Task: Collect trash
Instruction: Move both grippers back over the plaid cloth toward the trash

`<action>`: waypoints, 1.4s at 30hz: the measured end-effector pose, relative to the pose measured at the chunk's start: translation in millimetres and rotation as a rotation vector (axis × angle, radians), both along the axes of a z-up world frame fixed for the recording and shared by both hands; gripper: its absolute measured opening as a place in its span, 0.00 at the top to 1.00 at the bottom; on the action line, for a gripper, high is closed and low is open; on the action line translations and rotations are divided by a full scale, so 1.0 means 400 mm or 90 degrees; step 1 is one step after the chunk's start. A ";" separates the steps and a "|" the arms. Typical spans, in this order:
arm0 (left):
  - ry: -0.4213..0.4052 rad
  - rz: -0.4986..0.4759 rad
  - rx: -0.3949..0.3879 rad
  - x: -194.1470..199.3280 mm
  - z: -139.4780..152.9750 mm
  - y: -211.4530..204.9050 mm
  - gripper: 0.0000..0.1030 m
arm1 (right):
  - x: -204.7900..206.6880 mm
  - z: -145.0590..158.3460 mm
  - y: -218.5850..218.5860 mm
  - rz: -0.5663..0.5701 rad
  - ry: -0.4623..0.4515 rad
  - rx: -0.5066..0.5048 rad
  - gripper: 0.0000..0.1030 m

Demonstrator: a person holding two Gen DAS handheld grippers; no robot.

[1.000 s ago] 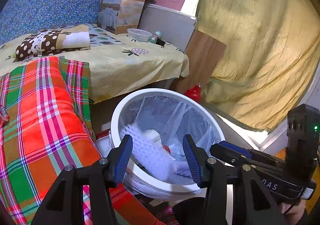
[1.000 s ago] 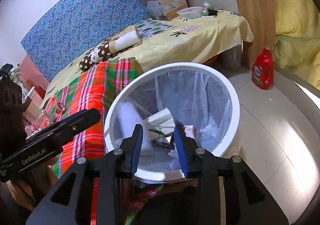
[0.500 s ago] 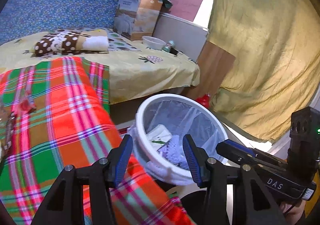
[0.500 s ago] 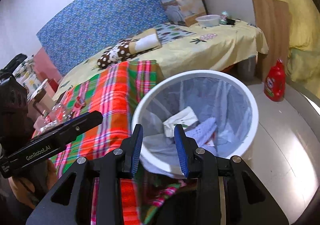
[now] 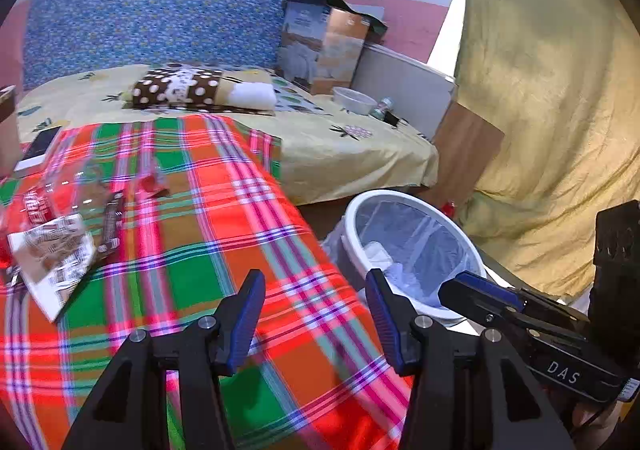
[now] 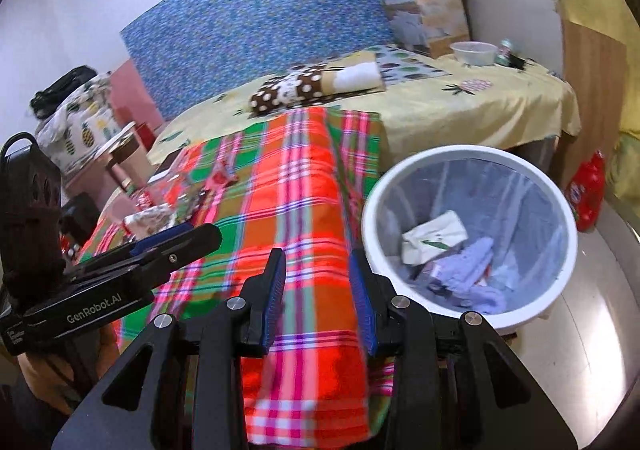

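Note:
A white bin (image 6: pixel 472 234) with a clear liner stands on the floor beside the plaid-covered surface (image 5: pixel 192 250); it also shows in the left wrist view (image 5: pixel 412 250). It holds a white wrapper (image 6: pixel 434 236) and a pale purple cloth (image 6: pixel 468 270). Trash lies at the plaid's far left: a printed wrapper (image 5: pixel 50 258), a dark wrapper (image 5: pixel 110 222), a red scrap (image 5: pixel 150 184) and a clear plastic bottle (image 5: pixel 76 190). My left gripper (image 5: pixel 316 318) is open and empty above the plaid. My right gripper (image 6: pixel 318 290) is open and empty over the plaid's edge next to the bin.
A bed with a yellow sheet (image 5: pixel 340 146) carries a dotted pillow (image 5: pixel 188 90), a cardboard box (image 5: pixel 324 46) and a white bowl (image 5: pixel 354 100). A red detergent bottle (image 6: pixel 586 194) stands on the floor behind the bin. A yellow curtain (image 5: pixel 552 90) hangs on the right.
Both grippers have drawn back and up from over the bin and swung left towards the plaid surface. The white brush-like item that lay between the left fingers now lies in the bin.

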State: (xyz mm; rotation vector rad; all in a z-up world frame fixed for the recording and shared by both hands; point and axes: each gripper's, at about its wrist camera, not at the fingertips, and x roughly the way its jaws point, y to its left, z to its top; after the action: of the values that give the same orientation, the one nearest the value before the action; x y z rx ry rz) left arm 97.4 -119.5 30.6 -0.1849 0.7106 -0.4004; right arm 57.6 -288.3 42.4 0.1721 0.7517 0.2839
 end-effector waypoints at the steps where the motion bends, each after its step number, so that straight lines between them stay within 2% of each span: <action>1: -0.001 0.006 0.000 -0.007 0.001 0.010 0.50 | -0.001 0.000 0.009 0.004 -0.001 -0.002 0.66; 12: 0.008 0.065 -0.007 -0.058 -0.007 0.106 0.50 | -0.018 0.001 0.094 0.065 -0.014 -0.026 0.66; 21: 0.016 0.114 -0.004 -0.096 -0.026 0.186 0.50 | -0.015 -0.008 0.132 0.094 -0.002 -0.011 0.66; 42: 0.013 0.221 0.020 -0.065 -0.026 0.381 0.50 | 0.014 0.003 0.247 0.180 0.003 -0.020 0.66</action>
State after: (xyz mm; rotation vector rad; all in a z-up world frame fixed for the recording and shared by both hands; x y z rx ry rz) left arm 71.6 32.8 20.2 -0.2782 0.6885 -0.0559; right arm 63.0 -189.6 43.7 0.0360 0.7856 0.5393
